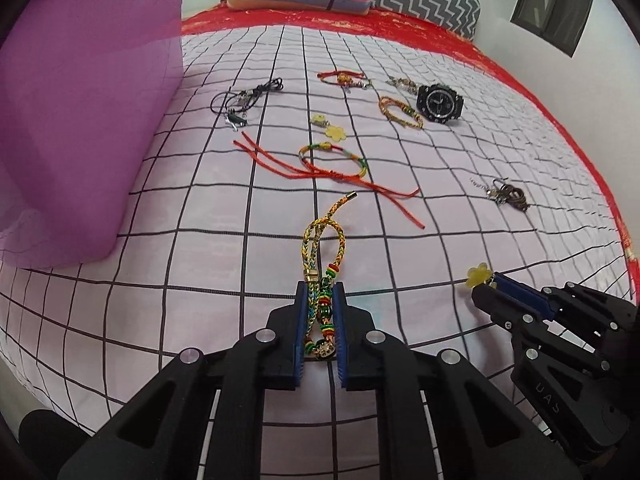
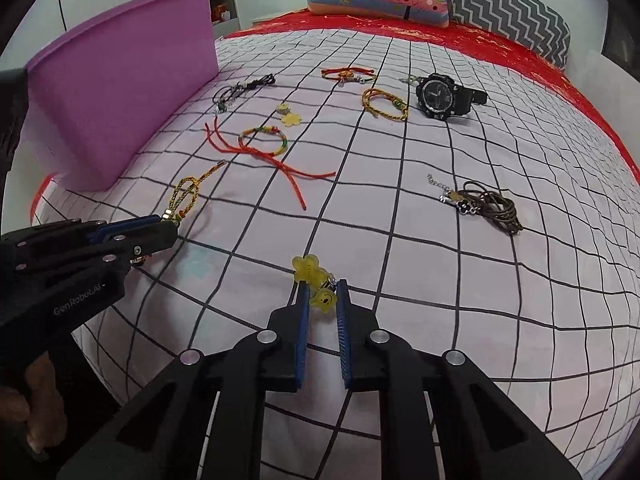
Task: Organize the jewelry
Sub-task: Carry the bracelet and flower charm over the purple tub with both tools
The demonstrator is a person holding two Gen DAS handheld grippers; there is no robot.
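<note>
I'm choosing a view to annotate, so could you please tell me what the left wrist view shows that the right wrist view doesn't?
Only the left wrist view: the green beads and small charm of the yellow braided cord bracelet, inside the left claw.

Only the right wrist view: the yellow smiley-face charm in the right claw, and a hand.

Both: the purple plastic bin, the black wristwatch, and the checked bedsheet.

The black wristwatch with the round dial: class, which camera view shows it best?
The right wrist view: there the black wristwatch shows its dial and a strap end stretched out to the right. In the left wrist view the watch looks more compact, with its straps barely visible.
</note>
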